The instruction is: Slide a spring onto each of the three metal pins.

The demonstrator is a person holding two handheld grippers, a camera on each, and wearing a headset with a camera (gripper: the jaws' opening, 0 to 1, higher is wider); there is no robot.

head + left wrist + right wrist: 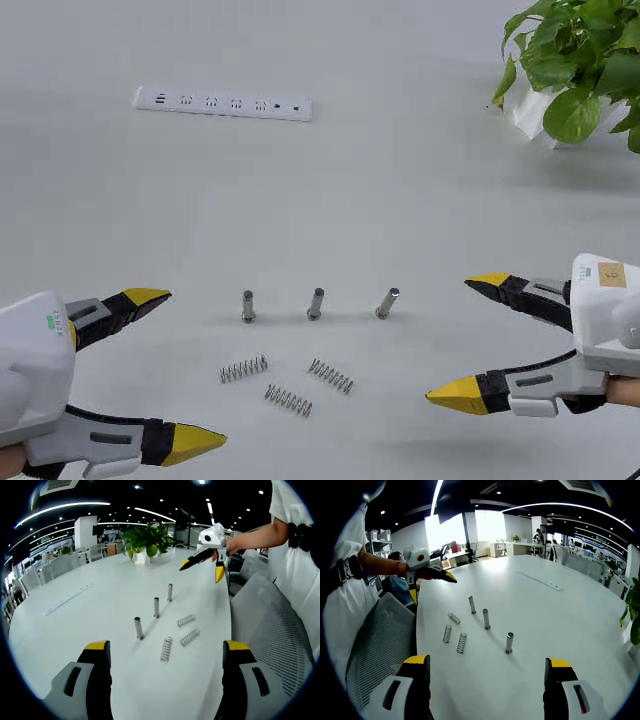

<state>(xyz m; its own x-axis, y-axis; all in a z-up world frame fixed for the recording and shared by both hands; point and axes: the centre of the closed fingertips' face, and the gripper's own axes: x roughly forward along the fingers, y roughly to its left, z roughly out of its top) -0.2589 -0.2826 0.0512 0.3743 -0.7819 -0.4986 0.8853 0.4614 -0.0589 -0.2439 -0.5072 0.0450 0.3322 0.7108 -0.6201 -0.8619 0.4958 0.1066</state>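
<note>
Yellow tips mark the jaws of the left hand-held gripper point(190, 365), which hangs at eight o'clock in the head view with its jaws spread wide and nothing between them. The right hand-held gripper point(450, 340), at four o'clock, is likewise wide apart and empty. Between the two, on the pale counter point(380, 190), lie the left spring point(244, 368), the right spring point(330, 375) and the near spring point(288, 400), all on their sides and apart from one another. At twelve o'clock from them stand the left pin point(248, 305), the middle pin point(316, 303) and the right pin point(387, 302), upright in a row and all bare, so the task looks unstarted. The step in hand is probably the first pickup. It should go best with a light pinch across the coils near one end, leaving the bore open, since a hard squeeze could crush or flick the spring. The other gripper might steady a pin, which looks free-standing and easy to topple. A power strip point(222, 103) lies far off at eleven o'clock.
</note>
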